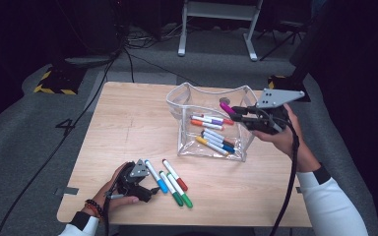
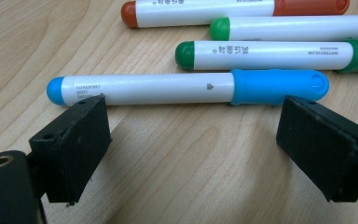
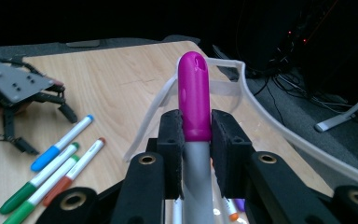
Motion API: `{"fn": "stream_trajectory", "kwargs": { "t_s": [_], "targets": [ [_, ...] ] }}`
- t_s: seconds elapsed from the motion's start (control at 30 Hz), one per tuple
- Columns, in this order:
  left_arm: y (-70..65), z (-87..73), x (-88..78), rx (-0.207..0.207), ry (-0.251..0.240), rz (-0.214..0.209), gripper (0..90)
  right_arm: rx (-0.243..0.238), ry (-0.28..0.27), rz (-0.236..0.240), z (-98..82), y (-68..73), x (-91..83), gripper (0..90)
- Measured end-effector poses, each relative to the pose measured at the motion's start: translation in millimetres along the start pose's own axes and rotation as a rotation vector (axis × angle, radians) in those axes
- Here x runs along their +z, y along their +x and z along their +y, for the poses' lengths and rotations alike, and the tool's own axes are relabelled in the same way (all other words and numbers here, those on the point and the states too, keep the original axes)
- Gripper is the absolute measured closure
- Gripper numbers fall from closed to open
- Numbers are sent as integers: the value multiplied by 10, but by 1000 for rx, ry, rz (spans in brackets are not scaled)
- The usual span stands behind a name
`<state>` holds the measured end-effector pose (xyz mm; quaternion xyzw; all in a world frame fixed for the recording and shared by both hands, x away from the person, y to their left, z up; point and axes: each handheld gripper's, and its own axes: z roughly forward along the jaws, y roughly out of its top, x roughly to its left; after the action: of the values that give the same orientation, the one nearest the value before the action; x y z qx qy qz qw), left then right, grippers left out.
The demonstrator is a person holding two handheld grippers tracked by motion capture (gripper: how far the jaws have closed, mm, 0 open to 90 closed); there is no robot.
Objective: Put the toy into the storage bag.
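While your left gripper rests with jaws wide apart beside the blue marker, your right gripper clamps a magenta marker above the clear pouch.

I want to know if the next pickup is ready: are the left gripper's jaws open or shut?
Open. The left gripper has its jaws wide apart, just short of the blue marker lying on the table.

— What can't you make out?
— The magenta marker: its lower barrel is hidden between the pads, and the bottom edge cuts it off.
— Anything else?
— The red marker is cropped by the top edge; the print on it is too small to read.
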<state>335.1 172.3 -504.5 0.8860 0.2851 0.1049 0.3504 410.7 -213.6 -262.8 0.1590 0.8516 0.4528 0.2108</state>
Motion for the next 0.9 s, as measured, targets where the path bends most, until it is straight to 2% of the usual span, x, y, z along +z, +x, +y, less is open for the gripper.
{"fn": "stream_trajectory", "kwargs": {
  "t_s": [0.03,0.17,0.27,0.3,0.33,0.43,0.5,0.53,0.67,0.73,0.77,0.8,0.9],
  "targets": [
    [0,0,0,0,0,0,101,1,15,-4,61,-88,68,748],
    [0,0,1,0,0,-1,101,2,49,-11,94,-198,186,748],
    [0,0,1,0,0,-1,101,5,115,-32,88,-327,348,749],
    [0,0,1,0,0,-1,101,20,149,-50,56,-428,435,748],
    [0,0,1,0,0,-1,101,43,153,-35,32,-485,472,748],
    [0,0,1,0,0,-1,101,56,176,-40,-6,-550,542,749],
    [2,1,1,2,0,-3,101,61,236,-38,-78,-610,686,748],
    [2,1,1,2,0,-3,101,61,236,-38,-78,-610,686,748],
    [3,1,1,3,0,-3,101,86,346,-21,-182,-676,896,748],
    [3,1,1,3,0,-3,101,68,393,-13,-199,-671,960,748],
    [3,1,1,3,0,-3,101,68,393,-13,-199,-671,960,748],
    [3,1,1,3,0,-3,101,61,432,18,-190,-651,1000,748],
    [3,1,1,3,0,-3,101,37,481,30,-167,-604,1043,748]
  ]
}}
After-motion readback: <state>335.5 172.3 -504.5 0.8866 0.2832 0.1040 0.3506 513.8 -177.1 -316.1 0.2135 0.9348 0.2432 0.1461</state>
